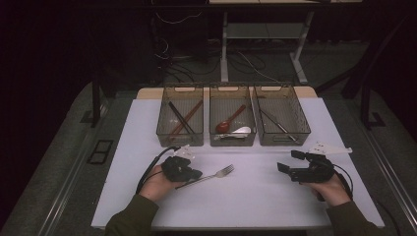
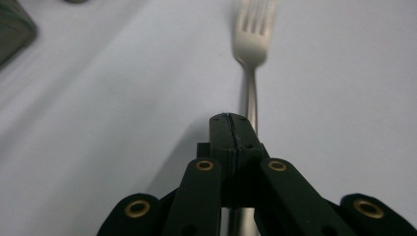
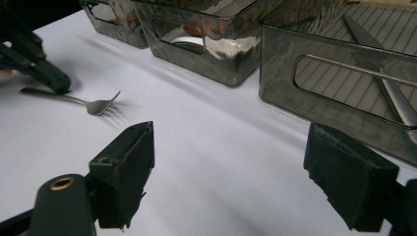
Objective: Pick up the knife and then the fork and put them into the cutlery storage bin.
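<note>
left gripper view alone shows left tool [image 2: 231, 129] clamping fork [image 2: 252, 44].

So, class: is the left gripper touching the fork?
Touching. In the left gripper view, the left gripper has its jaws shut on the fork handle.

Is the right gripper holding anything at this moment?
No: in the right gripper view the right gripper has its jaws wide apart over bare table, with the fork lying well away.

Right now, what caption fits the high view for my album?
Left gripper shut on a fork, right gripper open, three bins behind.
</note>
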